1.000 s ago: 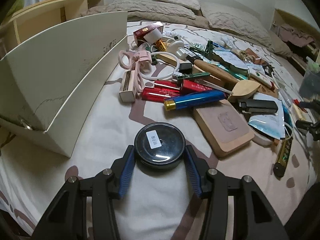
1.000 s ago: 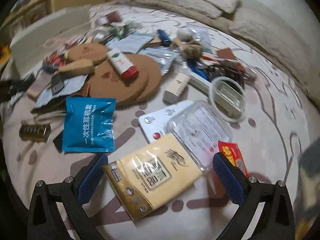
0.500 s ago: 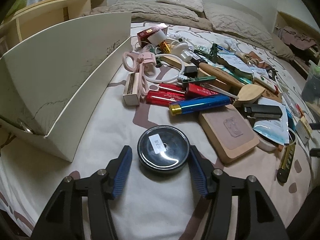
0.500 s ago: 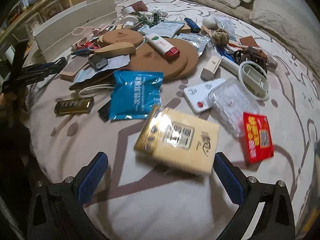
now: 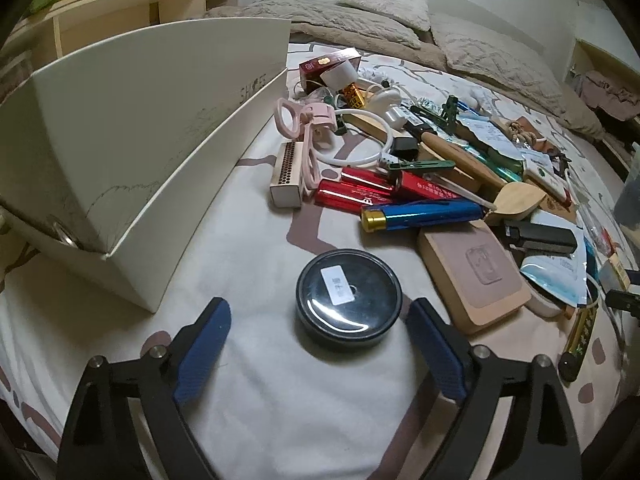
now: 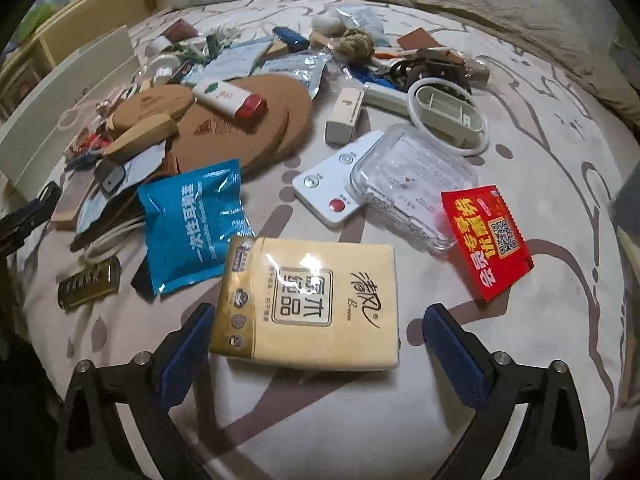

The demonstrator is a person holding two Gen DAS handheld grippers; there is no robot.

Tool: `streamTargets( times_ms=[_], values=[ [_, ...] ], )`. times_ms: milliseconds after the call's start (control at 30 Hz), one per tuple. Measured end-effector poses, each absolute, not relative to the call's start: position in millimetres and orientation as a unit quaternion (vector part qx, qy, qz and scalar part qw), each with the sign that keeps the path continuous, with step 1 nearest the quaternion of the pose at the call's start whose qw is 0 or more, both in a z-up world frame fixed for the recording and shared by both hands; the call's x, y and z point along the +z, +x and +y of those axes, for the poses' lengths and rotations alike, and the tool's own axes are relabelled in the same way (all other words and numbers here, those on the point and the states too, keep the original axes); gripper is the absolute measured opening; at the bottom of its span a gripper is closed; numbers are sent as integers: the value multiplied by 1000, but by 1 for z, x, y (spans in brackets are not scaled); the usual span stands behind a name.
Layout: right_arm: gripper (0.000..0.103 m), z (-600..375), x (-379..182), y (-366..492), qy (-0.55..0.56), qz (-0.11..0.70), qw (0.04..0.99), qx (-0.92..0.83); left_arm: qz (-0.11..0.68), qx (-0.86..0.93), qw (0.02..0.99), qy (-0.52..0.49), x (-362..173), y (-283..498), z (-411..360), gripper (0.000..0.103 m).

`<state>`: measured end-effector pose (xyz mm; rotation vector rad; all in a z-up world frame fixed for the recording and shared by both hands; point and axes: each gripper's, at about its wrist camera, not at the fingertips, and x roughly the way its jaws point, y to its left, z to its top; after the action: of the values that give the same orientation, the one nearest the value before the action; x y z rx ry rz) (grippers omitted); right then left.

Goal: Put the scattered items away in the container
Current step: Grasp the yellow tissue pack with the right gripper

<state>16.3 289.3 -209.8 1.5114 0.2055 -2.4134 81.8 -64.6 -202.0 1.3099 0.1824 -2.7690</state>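
A round black tin [image 5: 348, 294] with a white label lies on the bedsheet, just right of the open white cardboard box [image 5: 140, 152]. My left gripper [image 5: 319, 322] straddles the tin; its jaws are opening and both blue pads stand clear of the tin's sides. In the right wrist view a yellow tissue pack [image 6: 312, 300] lies flat on the sheet between the fingers of my right gripper [image 6: 318, 320]. Those jaws are closing. The left pad is near the pack's corner, and the right pad is still apart from it.
A pile of clutter lies right of the box: a blue tube [image 5: 424, 214], red tubes [image 5: 356, 194], a wooden block [image 5: 472, 268]. Around the tissue pack are a blue sachet [image 6: 192, 220], a red sachet [image 6: 486, 240], a clear plastic case [image 6: 412, 188] and cork discs [image 6: 248, 120]. Pillows [image 5: 384, 0] line the back.
My left gripper was shut on the black tin and has let it go, its jaws spreading wide. My right gripper has rolled, so the tissue pack now lies squarely between its fingers.
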Motion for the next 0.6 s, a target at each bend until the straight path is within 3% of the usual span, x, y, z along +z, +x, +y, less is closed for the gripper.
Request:
streamTargets(
  times_ms=[67, 133, 400, 467, 533, 600],
  values=[
    [91, 289, -211, 18, 521, 72, 142, -839, 62, -902, 35, 427, -202, 82, -65, 96],
    [75, 289, -207, 20, 508, 73, 143, -846, 63, -901, 36, 427, -202, 82, -65, 96],
    [75, 284, -194, 23, 466, 84, 128, -872, 72, -897, 51, 433, -201, 73, -66, 96],
    [75, 283, -191, 24, 461, 79, 131, -874, 64, -897, 56, 433, -201, 71, -64, 94],
    [75, 280, -187, 26, 456, 72, 133, -877, 51, -899, 62, 431, -201, 71, -63, 81],
    [75, 278, -185, 27, 450, 54, 133, -882, 41, -901, 60, 428, -201, 72, -61, 75]
  ],
)
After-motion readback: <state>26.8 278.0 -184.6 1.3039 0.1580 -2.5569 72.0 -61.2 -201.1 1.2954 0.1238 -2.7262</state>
